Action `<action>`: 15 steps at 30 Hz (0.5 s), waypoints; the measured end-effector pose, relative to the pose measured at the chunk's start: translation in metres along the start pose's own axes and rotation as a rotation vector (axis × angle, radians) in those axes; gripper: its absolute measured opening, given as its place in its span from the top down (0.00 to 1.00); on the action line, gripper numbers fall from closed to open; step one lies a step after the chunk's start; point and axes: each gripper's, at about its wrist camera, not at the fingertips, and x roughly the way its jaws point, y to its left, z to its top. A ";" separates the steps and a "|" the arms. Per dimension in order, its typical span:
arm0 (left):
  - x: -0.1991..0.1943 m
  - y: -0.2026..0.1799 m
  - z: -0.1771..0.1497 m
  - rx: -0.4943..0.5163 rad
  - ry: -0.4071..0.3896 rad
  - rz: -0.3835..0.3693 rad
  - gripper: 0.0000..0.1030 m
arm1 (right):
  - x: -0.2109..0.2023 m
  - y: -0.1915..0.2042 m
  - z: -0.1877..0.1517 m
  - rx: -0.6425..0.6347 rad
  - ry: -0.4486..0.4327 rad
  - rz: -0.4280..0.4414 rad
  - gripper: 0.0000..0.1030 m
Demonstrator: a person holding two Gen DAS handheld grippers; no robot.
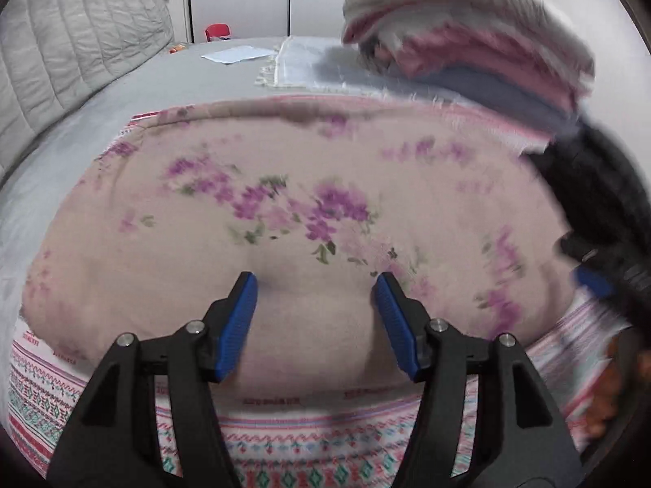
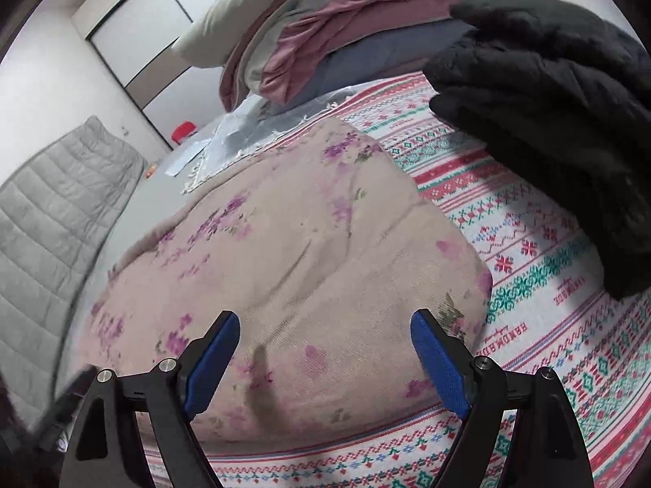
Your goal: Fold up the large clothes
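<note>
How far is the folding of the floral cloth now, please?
Done, apparently: the pink floral cloth lies as a compact folded pad on the patterned red-and-green blanket. In hand: nothing; the left gripper and right gripper are both open above it. Possibly left: the black fleece garment beside it looks unfolded.

Both wrist views close above, angled down onto the shared floral garment (image 1: 309, 203) (image 2: 285, 252).

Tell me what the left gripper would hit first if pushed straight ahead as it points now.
Most likely the pink floral garment: the left gripper has its jaws open and aimed at that cloth, with nothing between. How close it is remains unclear.
</note>
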 end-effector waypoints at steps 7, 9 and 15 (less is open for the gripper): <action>0.014 0.001 -0.002 -0.001 0.041 -0.011 0.36 | 0.016 0.006 -0.006 -0.058 0.062 -0.070 0.16; 0.009 -0.001 0.001 0.013 0.057 0.000 0.36 | 0.012 0.008 -0.006 -0.059 0.051 -0.072 0.16; -0.005 -0.012 0.041 0.087 0.052 0.048 0.36 | -0.001 -0.011 -0.002 0.086 0.038 0.016 0.16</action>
